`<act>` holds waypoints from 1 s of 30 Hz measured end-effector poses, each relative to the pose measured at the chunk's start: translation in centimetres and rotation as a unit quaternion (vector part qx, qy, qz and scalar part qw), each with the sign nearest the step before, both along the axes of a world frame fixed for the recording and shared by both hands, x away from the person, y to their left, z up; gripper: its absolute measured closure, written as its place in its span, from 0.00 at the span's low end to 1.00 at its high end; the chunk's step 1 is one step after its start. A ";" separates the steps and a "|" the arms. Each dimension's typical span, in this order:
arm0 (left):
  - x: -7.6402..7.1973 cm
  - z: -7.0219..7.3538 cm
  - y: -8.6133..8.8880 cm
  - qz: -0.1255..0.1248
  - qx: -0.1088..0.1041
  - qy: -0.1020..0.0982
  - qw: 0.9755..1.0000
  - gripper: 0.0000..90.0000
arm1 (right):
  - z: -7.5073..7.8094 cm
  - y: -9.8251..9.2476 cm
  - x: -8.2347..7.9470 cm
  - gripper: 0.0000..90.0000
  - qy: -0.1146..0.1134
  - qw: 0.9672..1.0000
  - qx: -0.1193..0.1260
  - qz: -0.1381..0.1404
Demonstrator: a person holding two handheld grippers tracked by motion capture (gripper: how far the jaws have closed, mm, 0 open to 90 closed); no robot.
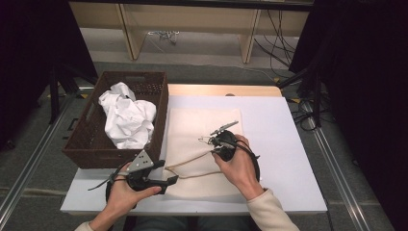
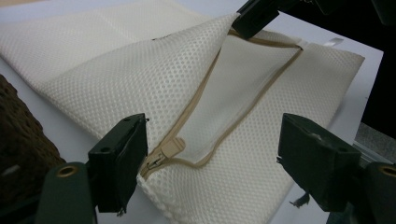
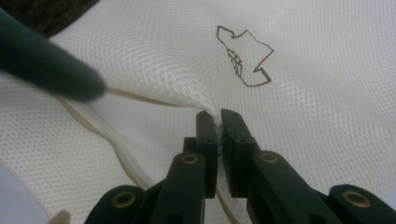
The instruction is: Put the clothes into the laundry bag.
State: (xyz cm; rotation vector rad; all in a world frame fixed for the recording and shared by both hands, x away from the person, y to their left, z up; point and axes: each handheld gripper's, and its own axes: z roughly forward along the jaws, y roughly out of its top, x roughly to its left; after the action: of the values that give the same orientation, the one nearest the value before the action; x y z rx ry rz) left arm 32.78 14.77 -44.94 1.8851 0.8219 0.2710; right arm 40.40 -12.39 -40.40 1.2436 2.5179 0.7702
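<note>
A cream mesh bag lies flat on the white table, near the front edge and just beside a brown basket that stands at the table's left side. The right gripper pinches the upper layer of the bag at the edge of its zipper opening and holds it lifted, so the mesh rises like a small tent; its jaws are almost together, with only the thin fabric between them. The exact point of the pinch is covered by the hand in the high view. The left gripper is at the front left corner of the bag, its jaws wide apart and holding nothing. Between them, in the left gripper view, is the zipper pull at the end of the beige zipper. A crumpled white cloth lies in the basket. A small brown outline mark on the mesh is hard to read.
</note>
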 end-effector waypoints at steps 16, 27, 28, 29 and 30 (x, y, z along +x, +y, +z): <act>1.0 2.3 0.1 0.014 -0.006 -0.026 1.000 0.24 | 1.4 0.0 -0.6 0.97 -0.032 0.997 0.049 -0.042; 1.6 3.4 0.6 0.039 -0.005 -0.039 0.998 0.23 | 2.0 -0.1 -0.4 0.97 -0.039 0.996 0.064 -0.040; 1.6 3.5 0.7 0.048 -0.006 -0.038 0.998 0.23 | 1.9 -0.1 -0.3 0.97 -0.048 0.996 0.062 -0.032; 1.7 3.6 0.9 0.049 -0.004 -0.042 0.998 0.23 | 1.9 -0.1 -0.2 0.97 -0.058 0.996 0.067 -0.030; 1.8 3.8 1.1 0.049 0.002 -0.047 0.998 0.23 | 1.9 -0.1 -0.2 0.97 -0.061 0.995 0.066 -0.032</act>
State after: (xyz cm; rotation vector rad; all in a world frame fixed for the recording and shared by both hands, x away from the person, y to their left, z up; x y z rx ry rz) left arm 34.56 15.89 -41.14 1.8240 0.8514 0.4185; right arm 40.16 -12.48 -38.48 1.2689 2.3517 0.9810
